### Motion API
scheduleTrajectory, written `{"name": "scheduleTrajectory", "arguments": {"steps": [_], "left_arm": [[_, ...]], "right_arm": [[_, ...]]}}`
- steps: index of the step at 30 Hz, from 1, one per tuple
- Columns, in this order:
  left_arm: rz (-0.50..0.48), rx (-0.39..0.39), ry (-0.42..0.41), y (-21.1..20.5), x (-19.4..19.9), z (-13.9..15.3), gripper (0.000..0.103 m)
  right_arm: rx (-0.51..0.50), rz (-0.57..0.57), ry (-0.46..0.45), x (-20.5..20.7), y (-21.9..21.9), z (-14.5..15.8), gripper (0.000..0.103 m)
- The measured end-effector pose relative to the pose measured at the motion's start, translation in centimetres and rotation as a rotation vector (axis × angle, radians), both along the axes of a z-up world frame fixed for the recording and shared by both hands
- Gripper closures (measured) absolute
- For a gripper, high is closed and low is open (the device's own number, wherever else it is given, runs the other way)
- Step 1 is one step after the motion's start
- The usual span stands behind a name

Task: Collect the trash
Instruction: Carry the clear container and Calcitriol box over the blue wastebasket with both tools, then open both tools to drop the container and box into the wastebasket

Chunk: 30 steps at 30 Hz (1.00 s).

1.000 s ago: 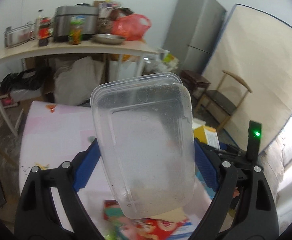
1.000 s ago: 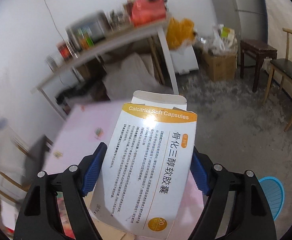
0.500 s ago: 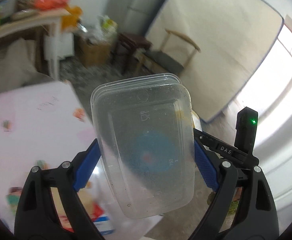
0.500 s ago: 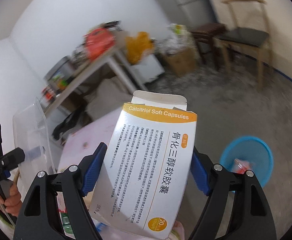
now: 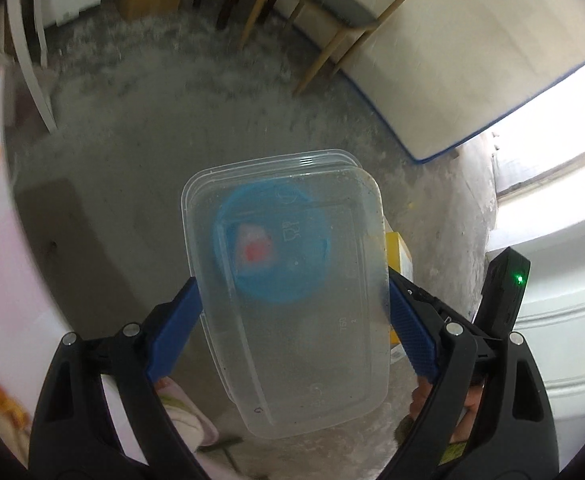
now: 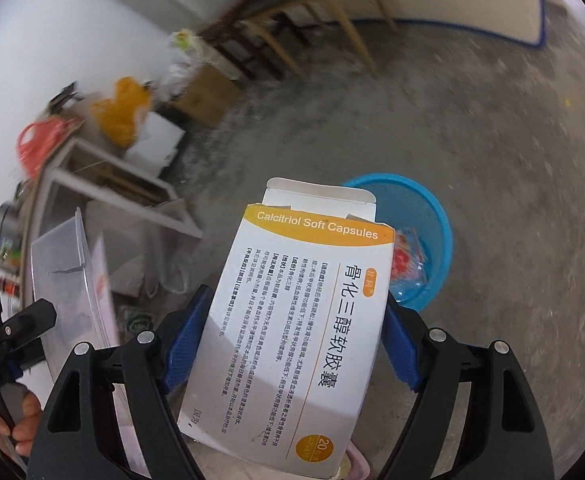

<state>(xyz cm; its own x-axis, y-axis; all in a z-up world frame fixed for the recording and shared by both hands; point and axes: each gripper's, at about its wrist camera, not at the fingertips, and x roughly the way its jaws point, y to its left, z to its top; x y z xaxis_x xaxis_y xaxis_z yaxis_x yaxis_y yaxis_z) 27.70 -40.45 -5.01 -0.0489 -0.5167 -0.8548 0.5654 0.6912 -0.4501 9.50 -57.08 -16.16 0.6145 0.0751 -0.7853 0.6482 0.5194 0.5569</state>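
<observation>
Clear plastic container: hanging tilted, empty. Calcitriol capsule box: flap standing open. Blue wastebasket: sitting on floor, holding wrappers.

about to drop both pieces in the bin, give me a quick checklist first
1. Left gripper jaws clamp the clear plastic container: ok.
2. Right gripper jaws clamp the medicine box: ok.
3. Blue bin in view on the floor: ok.
4. Bin has room, only a wrapper visible inside: ok.
5. Container directly over the bin: cannot tell.
6. Medicine box over the bin: cannot tell.
</observation>
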Motion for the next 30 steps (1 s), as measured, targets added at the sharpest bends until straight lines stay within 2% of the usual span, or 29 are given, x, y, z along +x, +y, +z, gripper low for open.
{"name": "scheduleTrajectory", "arguments": {"steps": [4,6,8,11,14,18,23,30], "left_arm": [[-0.009,0.014,0.018,-3.8,1.4,-2.3,0.015],[0.001,0.025,0.042,-5.6,2.3,-4.0,0.015],[0.022,0.038,0.078,-6.4,3.2,-5.2,0.014],[0.04,0.032,0.143,-6.4,3.5,-6.9,0.013],[0.04,0.041,0.159,-6.1,3.5,-7.8,0.013],[0.027,0.03,0.156,-5.8,3.1,-7.4,0.013],[-0.002,0.001,0.106,-5.2,2.7,-5.4,0.013],[-0.061,-0.032,-0.003,-0.8,0.1,0.4,0.013]], "right_arm": [[0.064,-0.019,-0.008,2.7,-2.9,-3.5,0.022],[0.067,-0.049,0.022,3.8,-4.6,-5.8,0.021],[0.078,-0.076,0.052,4.3,-5.8,-8.1,0.019],[0.164,-0.131,0.076,4.1,-7.0,-12.0,0.019],[0.177,-0.158,0.103,3.4,-7.5,-13.8,0.019],[0.173,-0.182,0.095,1.7,-7.2,-13.9,0.019],[0.118,-0.192,0.078,-0.6,-6.9,-11.8,0.019],[0.021,-0.159,0.047,-4.0,-3.9,-7.7,0.019]]}}
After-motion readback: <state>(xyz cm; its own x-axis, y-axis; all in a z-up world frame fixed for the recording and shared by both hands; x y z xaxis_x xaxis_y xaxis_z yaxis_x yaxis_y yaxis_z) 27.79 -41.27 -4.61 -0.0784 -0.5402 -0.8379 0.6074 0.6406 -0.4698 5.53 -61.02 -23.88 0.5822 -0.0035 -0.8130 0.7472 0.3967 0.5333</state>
